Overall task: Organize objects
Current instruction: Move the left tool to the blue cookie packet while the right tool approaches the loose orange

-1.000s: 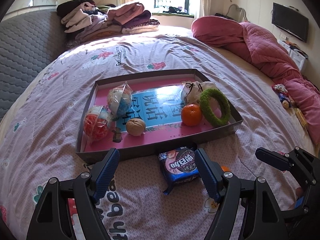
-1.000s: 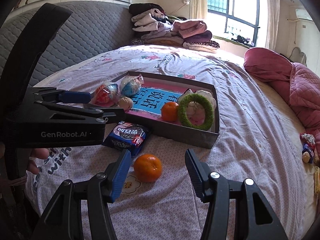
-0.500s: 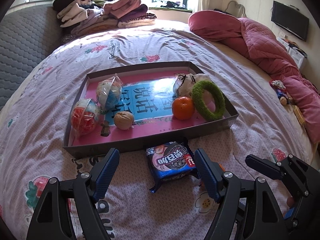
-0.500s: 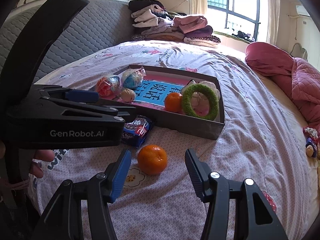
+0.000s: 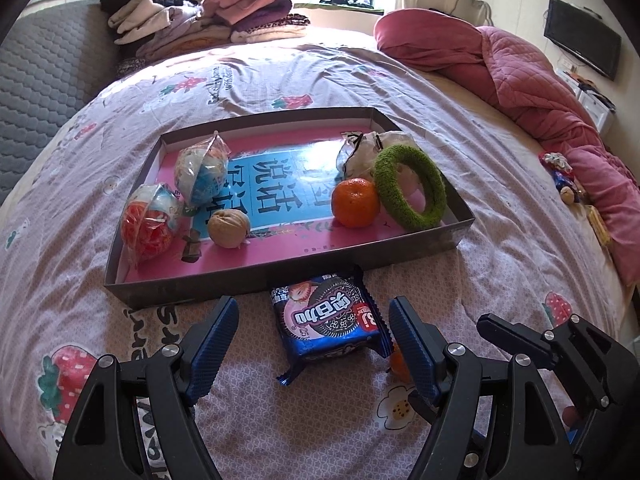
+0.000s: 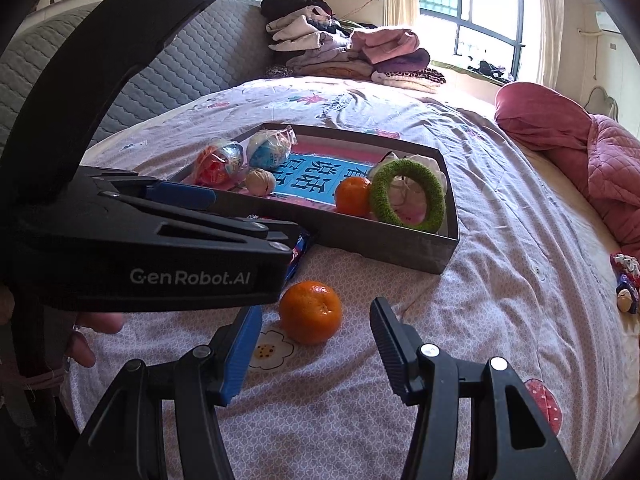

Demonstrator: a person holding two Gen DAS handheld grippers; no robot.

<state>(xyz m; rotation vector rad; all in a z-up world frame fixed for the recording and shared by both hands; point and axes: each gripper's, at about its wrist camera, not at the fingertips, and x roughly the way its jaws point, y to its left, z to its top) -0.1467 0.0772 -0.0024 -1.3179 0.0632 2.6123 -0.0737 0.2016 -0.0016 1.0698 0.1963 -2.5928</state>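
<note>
A shallow grey box (image 5: pixel 288 276) with a pink floor lies on the bed. It holds two wrapped balls, a walnut (image 5: pixel 229 222), an orange (image 5: pixel 355 202), a green ring (image 5: pixel 410 192) and a white bag. A blue cookie packet (image 5: pixel 328 320) lies in front of the box, between the open fingers of my left gripper (image 5: pixel 314 334). A loose orange (image 6: pixel 310 312) lies on the bedspread just ahead of my open right gripper (image 6: pixel 316 334). In the right wrist view the left gripper's body hides most of the packet (image 6: pixel 298 250).
Folded clothes (image 5: pixel 200 20) are piled at the head of the bed. A pink quilt (image 5: pixel 540 92) lies along the right side, with small toys (image 5: pixel 560 176) beside it. A grey padded headboard (image 6: pixel 180 64) runs on the left.
Both grippers have moved forward and lower. The packet now sits between the left fingers and the loose orange is closer to the right fingers. Both stay open.
</note>
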